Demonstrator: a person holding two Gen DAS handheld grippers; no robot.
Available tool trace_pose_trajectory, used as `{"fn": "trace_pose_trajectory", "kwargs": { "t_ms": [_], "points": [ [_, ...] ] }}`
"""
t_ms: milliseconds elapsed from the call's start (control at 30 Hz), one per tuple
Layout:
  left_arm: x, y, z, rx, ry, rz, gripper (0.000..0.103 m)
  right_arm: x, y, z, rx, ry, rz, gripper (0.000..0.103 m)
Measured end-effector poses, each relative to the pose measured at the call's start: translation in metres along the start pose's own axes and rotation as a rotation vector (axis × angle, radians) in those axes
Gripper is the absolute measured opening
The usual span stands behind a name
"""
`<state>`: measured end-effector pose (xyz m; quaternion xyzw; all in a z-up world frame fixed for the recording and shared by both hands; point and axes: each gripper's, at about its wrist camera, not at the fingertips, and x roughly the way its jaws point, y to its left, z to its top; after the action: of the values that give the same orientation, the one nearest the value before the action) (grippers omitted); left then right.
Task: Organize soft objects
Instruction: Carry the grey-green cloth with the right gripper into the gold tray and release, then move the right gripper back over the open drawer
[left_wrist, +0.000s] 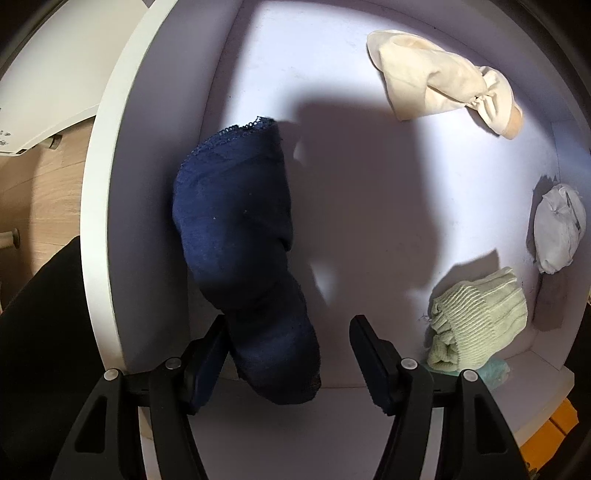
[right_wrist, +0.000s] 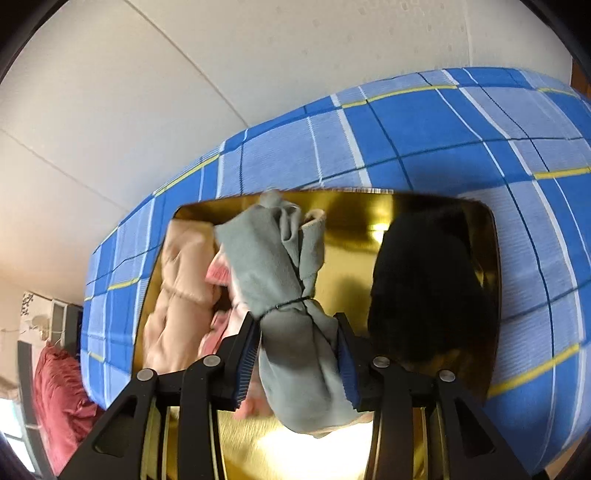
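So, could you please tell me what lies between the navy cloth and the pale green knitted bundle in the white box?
Nothing: in the left wrist view, only bare, shadowed white floor separates the navy cloth from the pale green knitted bundle.

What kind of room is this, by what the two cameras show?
Probably a bedroom: a bed with a blue checked sheet, a gold tray of bundled clothes on it, and a white drawer holding rolled garments.

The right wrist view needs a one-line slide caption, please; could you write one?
Right tongs clamp a tied grey cloth bundle above a gold tray on a blue checked bedsheet.
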<state>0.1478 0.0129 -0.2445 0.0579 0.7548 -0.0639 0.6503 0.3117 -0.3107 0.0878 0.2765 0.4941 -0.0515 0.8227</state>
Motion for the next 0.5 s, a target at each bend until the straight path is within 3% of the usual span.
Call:
{"fn": "trace_pose_trajectory", "kwargs": {
  "t_ms": [133,267,500],
  "points": [
    [-0.005,0.012,0.003,0.009,0.001,0.004,0.066,-0.006,-0.003,0.003,0.002,-0.05,-0.004,0.057],
    [-0.001,0.008,-0.001,0.01,0.001,0.004,0.066,-0.026,-0.007,-0.006,-0.019,-0.086,0.032,0.058],
    [-0.003,0.023,-0.004,0.005,-0.011,-0.015,0.066,-0.074,-0.018,-0.052,-0.12,-0.161,0.066,0.06]
  ]
}}
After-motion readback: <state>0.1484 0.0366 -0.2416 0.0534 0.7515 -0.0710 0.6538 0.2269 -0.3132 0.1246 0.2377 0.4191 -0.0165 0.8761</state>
